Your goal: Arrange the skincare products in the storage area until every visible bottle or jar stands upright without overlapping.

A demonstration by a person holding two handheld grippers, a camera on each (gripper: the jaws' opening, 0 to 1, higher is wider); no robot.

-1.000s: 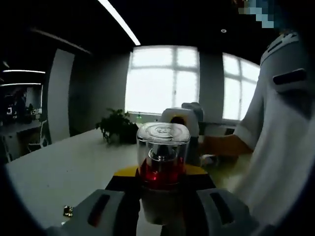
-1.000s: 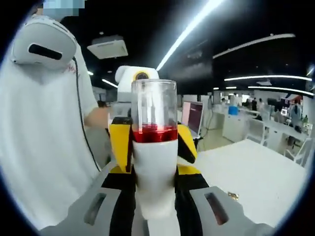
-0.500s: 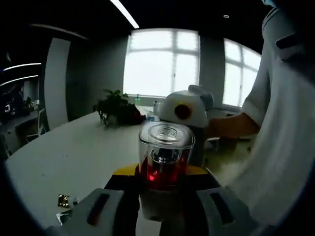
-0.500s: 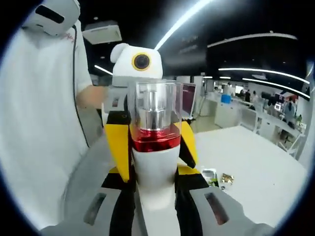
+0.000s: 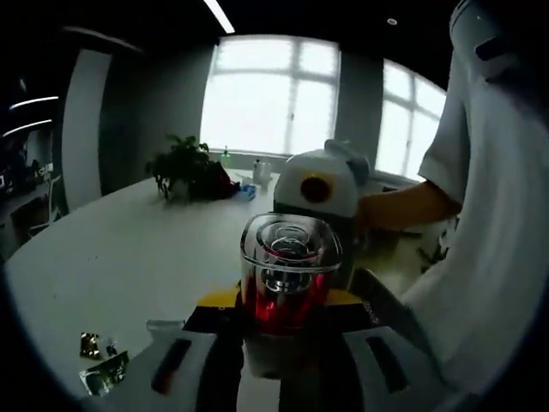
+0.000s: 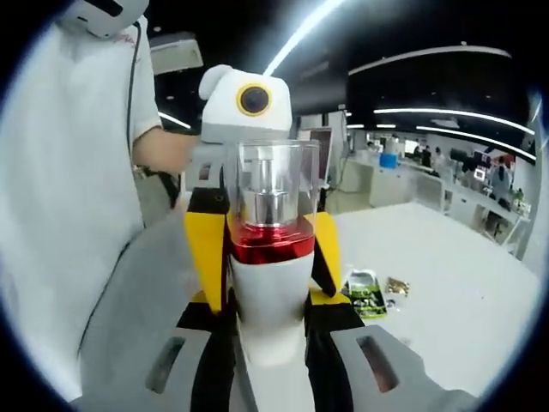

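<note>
The bottle (image 5: 287, 283) is off the table (image 5: 120, 266), in the air in front of the person, upright or nearly so, clear cap on top, red collar beneath it, white body below. The storage area cannot be identified in either view.

The left gripper (image 5: 280, 343) is closed on the white body: its jaws press in from both sides. The right gripper (image 6: 269, 348) is clamped on the same body from the opposite side. In the right gripper view the left gripper's yellow jaws flank the red collar, so the two grips appear to sit at slightly different heights. The step in hand is judged to be a two-gripper carry or handover.

Procedure:
1. Do not pull the two grippers apart; opposed pulls can twist the bottle out of both grips
2. If one gripper is to let go, open it only when the other grip is firm on the body, not on the clear cap, which may slip off
3. Hold the bottle's axis vertical while lowering
4. Choose a bare patch of table, well apart from the sachets (image 6: 367, 293) and the plant (image 5: 184, 168)
5. Seat the base flat before opening the jaws, then draw back level so no finger tips the bottle
</note>
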